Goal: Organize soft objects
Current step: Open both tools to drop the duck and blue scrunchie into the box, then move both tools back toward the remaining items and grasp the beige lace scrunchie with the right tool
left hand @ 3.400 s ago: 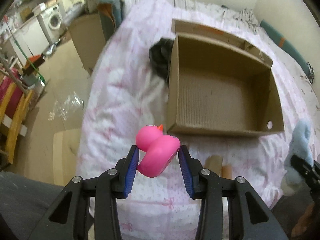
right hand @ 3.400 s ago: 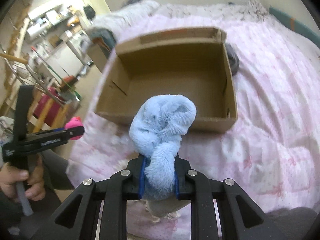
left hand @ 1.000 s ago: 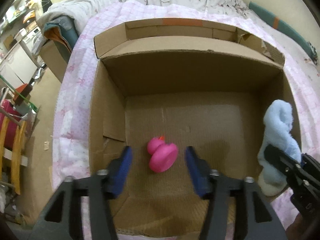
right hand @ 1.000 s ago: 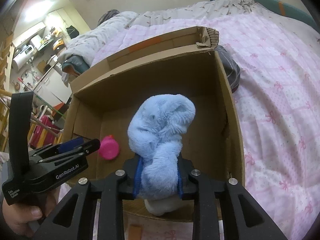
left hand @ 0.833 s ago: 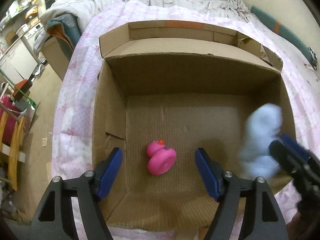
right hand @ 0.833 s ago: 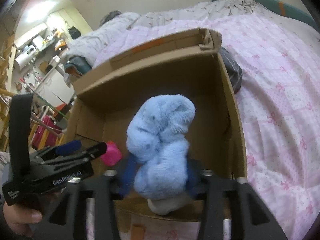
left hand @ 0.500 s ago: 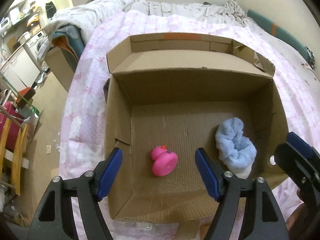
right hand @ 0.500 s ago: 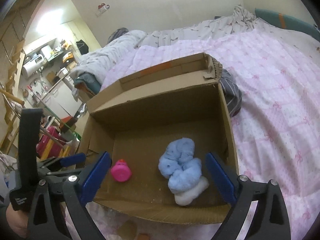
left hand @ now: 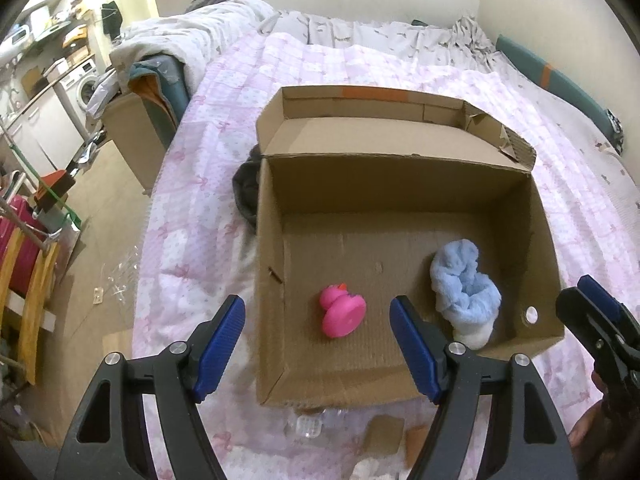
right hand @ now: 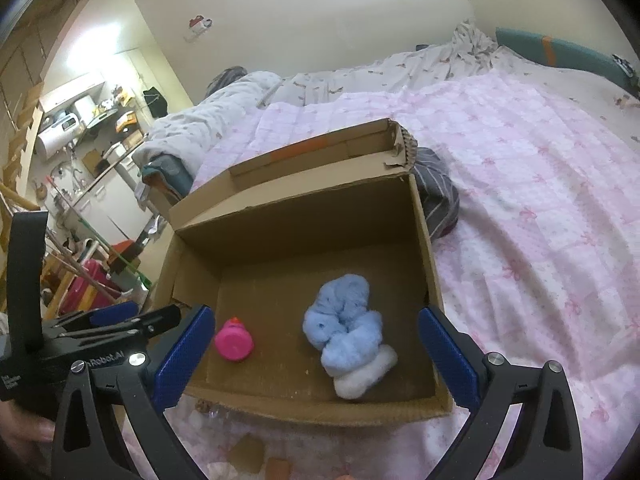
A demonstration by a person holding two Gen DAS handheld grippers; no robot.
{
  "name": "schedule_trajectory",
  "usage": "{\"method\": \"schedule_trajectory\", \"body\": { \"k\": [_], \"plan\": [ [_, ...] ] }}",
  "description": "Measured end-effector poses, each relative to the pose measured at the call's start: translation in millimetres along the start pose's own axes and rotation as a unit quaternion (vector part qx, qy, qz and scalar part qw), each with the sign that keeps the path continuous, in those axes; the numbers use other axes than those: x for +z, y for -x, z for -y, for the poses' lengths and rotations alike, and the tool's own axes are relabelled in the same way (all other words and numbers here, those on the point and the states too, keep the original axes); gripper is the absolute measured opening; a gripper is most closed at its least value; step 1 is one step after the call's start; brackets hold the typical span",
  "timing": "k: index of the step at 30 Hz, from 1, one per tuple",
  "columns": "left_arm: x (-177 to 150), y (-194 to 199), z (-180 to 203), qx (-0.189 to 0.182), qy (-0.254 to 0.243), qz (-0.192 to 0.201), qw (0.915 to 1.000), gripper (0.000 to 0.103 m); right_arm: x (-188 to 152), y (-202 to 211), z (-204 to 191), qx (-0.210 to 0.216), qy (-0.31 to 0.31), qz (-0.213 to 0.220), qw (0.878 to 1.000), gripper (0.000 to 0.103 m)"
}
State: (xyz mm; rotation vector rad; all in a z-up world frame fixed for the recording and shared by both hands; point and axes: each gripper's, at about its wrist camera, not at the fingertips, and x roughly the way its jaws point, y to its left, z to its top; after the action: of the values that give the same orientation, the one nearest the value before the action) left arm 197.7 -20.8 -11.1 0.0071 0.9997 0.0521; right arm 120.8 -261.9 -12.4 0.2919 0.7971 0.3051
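Both grippers hung empty above the near edge of the cardboard box, the left gripper and the right gripper each with jaws wide apart. Inside, the pink duck sat at about 7 o'clock on the box floor, and the blue fluffy sock lay at roughly 4 o'clock, well apart from it. Those two looked sorted. A dark cloth lay against the box's outer wall on the bed, possibly left to gather.

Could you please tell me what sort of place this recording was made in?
Most likely a small home bedroom: a bed with a pink quilt holds the cardboard box, and a washing machine stands nearby.
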Motion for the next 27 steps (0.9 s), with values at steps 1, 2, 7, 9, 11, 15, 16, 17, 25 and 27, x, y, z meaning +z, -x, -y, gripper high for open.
{"method": "schedule_trajectory", "body": {
  "k": [1, 2, 7, 9, 11, 15, 16, 17, 25, 27],
  "plan": [
    [-1, 4, -2, 0.000, 0.001, 0.001, 1.0000, 0.072, -1, 3, -1, -0.002, 0.002, 0.003, 1.000, 0.103],
    [-3, 8, -5, 0.001, 0.001, 0.003, 1.0000, 0.072, -1, 6, -2, -0.003, 0.004, 0.005, 1.000, 0.103],
    [-15, 22, -18, 0.003, 0.010, -0.003, 0.9999, 0.072, -11, 15, -4, 0.004, 0.007, -0.015, 1.000, 0.103],
    [-21, 26, -25, -0.001, 0.016, -0.011, 0.9998, 0.072, -16, 19, -8, 0.009, 0.014, -0.020, 1.000, 0.103],
    [-28, 32, -31, 0.000, 0.019, -0.010, 0.9998, 0.072, -22, 22, -15, 0.013, 0.024, -0.023, 0.999, 0.103],
    [-40, 44, -38, 0.000, 0.016, -0.006, 0.9999, 0.072, -33, 28, -24, 0.013, 0.038, -0.029, 0.999, 0.103],
    [-44, 48, -39, -0.002, 0.015, -0.006, 0.9999, 0.072, -35, 30, -25, 0.014, 0.039, -0.031, 0.999, 0.103],
    [-48, 50, -40, -0.004, 0.014, -0.005, 0.9999, 0.072, -37, 32, -26, 0.015, 0.038, -0.034, 0.999, 0.103],
    [-72, 56, -50, -0.023, 0.031, -0.007, 0.9992, 0.073, -61, 46, -22, 0.016, -0.005, -0.089, 0.996, 0.103],
    [-80, 48, -57, -0.022, 0.038, -0.013, 0.9989, 0.073, -62, 53, -22, 0.014, -0.003, -0.090, 0.996, 0.103]
  ]
}}
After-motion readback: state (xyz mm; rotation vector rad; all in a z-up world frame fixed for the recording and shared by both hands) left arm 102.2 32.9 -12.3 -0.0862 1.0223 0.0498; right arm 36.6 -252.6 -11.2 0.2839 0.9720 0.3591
